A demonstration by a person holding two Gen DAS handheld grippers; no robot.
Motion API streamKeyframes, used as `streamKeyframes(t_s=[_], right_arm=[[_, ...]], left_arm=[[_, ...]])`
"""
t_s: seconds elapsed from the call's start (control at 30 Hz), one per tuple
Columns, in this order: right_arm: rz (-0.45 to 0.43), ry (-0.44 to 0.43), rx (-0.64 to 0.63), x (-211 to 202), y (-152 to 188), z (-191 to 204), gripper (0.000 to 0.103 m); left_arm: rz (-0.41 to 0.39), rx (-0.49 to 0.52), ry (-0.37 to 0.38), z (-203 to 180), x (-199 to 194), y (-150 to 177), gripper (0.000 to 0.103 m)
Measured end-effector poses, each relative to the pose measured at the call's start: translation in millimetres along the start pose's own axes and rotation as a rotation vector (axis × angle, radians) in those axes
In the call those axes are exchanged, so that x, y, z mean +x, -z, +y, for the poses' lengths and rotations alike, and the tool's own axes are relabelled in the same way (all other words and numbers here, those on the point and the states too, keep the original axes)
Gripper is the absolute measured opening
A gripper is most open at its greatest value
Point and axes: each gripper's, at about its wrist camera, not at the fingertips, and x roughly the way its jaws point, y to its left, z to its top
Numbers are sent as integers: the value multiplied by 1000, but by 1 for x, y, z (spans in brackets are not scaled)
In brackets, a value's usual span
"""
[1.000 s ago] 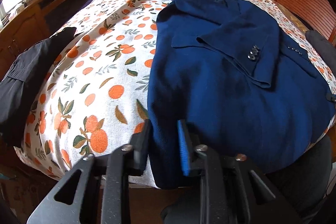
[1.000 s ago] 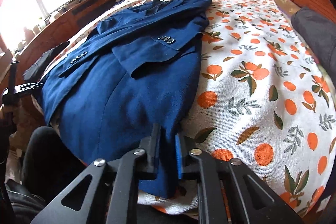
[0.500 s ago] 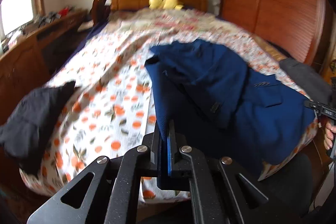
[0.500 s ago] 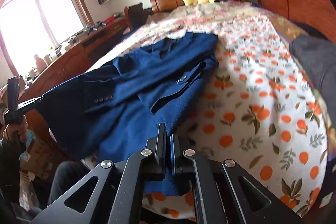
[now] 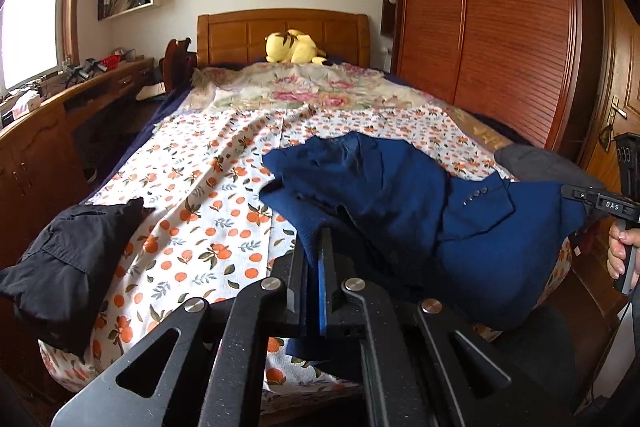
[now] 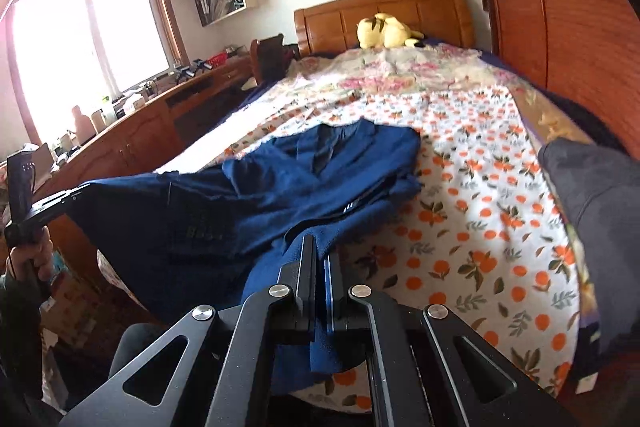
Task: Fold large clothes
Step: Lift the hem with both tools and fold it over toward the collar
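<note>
Left gripper [image 5: 315, 247] and right gripper [image 6: 320, 251] both clenched on hem of navy-blue woven blazer [image 5: 400, 195], lifted off orange-printed bedsheet [image 5: 208, 195] (crumpled black garment [image 5: 68, 259] at nine o'clock).

A dark blue jacket [image 5: 404, 203] lies on the near half of the bed, its collar end resting flat on the sheet with the lapels showing. Its hem end is lifted clear of the bed at both near corners, so the cloth sags between them. Small buttons line the cuff of one sleeve
</note>
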Motion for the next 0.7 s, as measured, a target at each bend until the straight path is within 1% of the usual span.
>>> streamKeyframes(t_s=[0.1,0.17,0.27,0.4,0.5,0.57,0.63,0.7], right_arm=[[-30,-1,-6,-22,-1,2,3],[-54,-10,-6,-39,4,4,3],[-90,-22,-2,-58,7,4,3],[-118,-35,-1,-72,8,-1,3],[-122,-37,0,-68,4,-10,3],[-118,-24,-15,-58,-2,-14,3],[-109,-17,-26,-38,-8,-18,3],[-84,-15,-13,-8,-17,-28,3]], left_arm=[[-16,-22,0,2,-11,-2,4],[-41,-32,6,2,-23,-5,4],[-80,-29,15,-3,-40,-12,4],[-108,-15,20,-10,-47,-23,4],[-107,-17,9,-10,-35,-33,4],[-98,-30,-6,-5,-14,-43,4],[-90,-49,-9,2,10,-52,4],[-80,-63,1,8,35,-60,4]])
